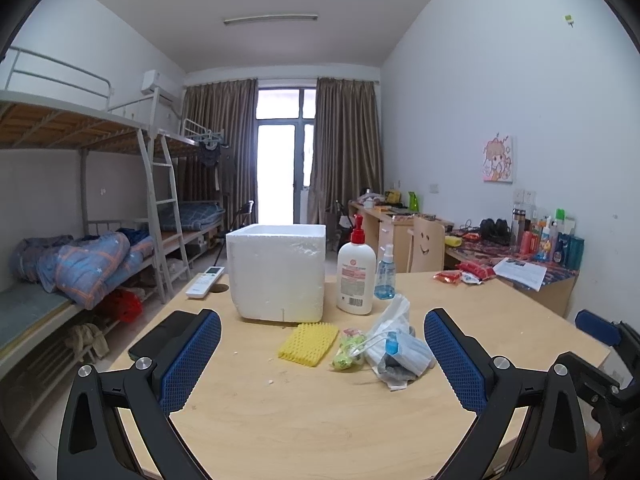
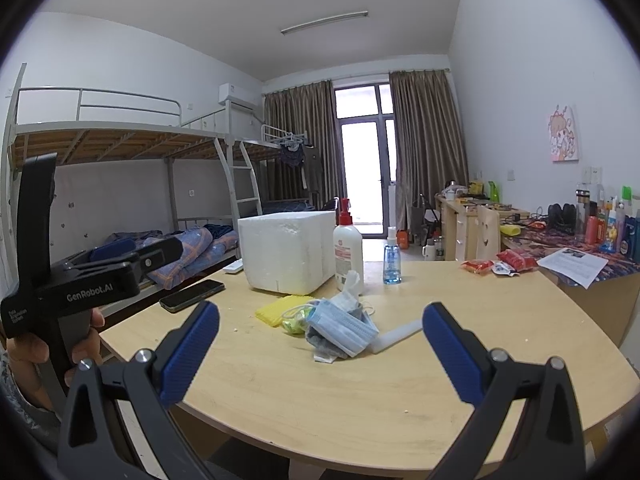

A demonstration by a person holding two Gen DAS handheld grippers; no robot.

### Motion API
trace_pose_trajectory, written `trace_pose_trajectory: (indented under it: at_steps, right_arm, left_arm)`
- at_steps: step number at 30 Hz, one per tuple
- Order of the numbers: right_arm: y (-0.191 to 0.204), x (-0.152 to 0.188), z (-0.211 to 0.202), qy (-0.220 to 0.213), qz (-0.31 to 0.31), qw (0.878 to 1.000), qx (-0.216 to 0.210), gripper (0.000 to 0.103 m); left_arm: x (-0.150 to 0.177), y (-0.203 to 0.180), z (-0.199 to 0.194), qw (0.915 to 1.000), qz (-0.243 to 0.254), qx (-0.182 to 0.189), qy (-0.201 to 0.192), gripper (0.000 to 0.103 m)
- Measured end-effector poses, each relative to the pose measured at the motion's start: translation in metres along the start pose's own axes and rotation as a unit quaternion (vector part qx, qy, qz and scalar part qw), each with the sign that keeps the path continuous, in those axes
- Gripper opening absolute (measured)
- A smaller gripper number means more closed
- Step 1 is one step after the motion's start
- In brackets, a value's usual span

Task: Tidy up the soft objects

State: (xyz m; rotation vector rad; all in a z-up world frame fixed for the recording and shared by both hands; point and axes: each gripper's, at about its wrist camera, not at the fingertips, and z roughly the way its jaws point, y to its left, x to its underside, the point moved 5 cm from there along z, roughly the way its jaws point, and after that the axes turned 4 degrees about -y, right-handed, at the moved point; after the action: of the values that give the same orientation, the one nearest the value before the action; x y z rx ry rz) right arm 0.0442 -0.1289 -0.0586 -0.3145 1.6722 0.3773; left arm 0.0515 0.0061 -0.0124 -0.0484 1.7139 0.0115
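A yellow foam net, a small green-and-white soft item and a pile of blue face masks in a clear bag lie together on the wooden table. Behind them stands a white foam box, open at the top. My left gripper is open, just in front of the pile, nothing between its fingers. My right gripper is open too, short of the masks. A white foam strip lies right of the masks.
A lotion pump bottle and a blue spray bottle stand right of the box. A phone and a remote lie at the left. Red snack packs lie far right. A hand holds the left gripper's handle.
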Motion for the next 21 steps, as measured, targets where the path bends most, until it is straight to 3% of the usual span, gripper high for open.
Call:
trace_pose_trajectory:
  at_steps: [21]
  right_arm:
    - [0.0007,-0.0003,0.0001,-0.001,-0.004,1.0,0.0,0.103]
  left_arm:
    - [0.0036,0.0005,0.0043,1.0,0.004,0.0,0.009,0.102]
